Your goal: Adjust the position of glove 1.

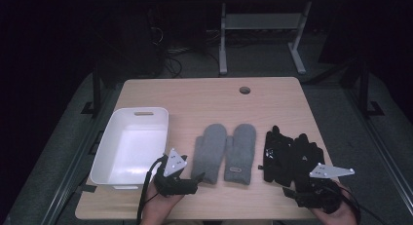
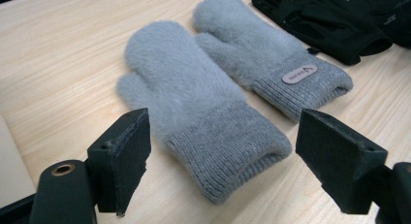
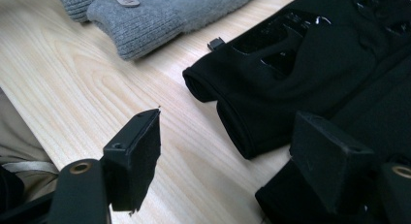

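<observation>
Left gripper (image 1: 195, 178) wide open, empty, low centre-left of the high view, just beside the grey mittens' (image 1: 226, 152) cuffs. Right gripper (image 1: 292, 190) wide open, empty, lower right, at the black gloves' (image 1: 290, 154) cuffs on the desk (image 1: 195, 96).

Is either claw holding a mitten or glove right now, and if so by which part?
Nothing is held. The left claw is open in front of the near grey mitten's cuff; the right claw is open at the black gloves' cuffs.
</observation>
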`<state>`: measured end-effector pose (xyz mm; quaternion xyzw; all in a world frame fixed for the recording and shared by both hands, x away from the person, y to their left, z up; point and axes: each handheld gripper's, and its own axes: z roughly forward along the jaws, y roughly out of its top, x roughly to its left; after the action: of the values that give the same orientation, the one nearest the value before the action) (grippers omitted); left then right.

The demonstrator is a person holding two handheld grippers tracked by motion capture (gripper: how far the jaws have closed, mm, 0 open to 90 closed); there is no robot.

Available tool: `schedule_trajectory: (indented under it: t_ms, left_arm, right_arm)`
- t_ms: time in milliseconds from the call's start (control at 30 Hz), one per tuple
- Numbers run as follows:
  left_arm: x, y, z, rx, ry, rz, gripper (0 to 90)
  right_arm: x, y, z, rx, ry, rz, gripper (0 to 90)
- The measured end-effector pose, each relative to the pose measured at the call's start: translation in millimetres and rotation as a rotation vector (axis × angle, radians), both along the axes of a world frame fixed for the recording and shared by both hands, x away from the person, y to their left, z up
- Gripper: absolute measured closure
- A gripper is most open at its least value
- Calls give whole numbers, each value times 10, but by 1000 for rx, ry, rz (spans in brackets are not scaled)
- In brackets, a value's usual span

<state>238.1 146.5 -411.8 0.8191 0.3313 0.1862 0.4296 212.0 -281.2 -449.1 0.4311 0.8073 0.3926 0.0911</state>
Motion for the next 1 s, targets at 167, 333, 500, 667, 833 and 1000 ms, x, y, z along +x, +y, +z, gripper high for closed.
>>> schedule_trajectory:
  t_ms: [167,333,500,667,833,1000]
  left_arm:
    - [16,44,-4,-12,10,5,190]
    - [2,85,-29,-13,24,4,185]
    - [5,103,-11,-25,18,5,185]
    - [16,115,-12,-24,18,4,185]
    - [4,122,-7,-25,16,0,185]
    - [-1,116,-4,-24,15,-3,185]
  right_arm:
    - [44,77,72,-19,-21,26,261]
    - [120,185,172,-47,-25,61,261]
    - [249,293,293,-66,-35,105,261]
    - [396,420,394,-97,-27,154,261]
    - [515,540,475,-130,-16,193,261]
    - [653,677,561,-164,-16,233,263]
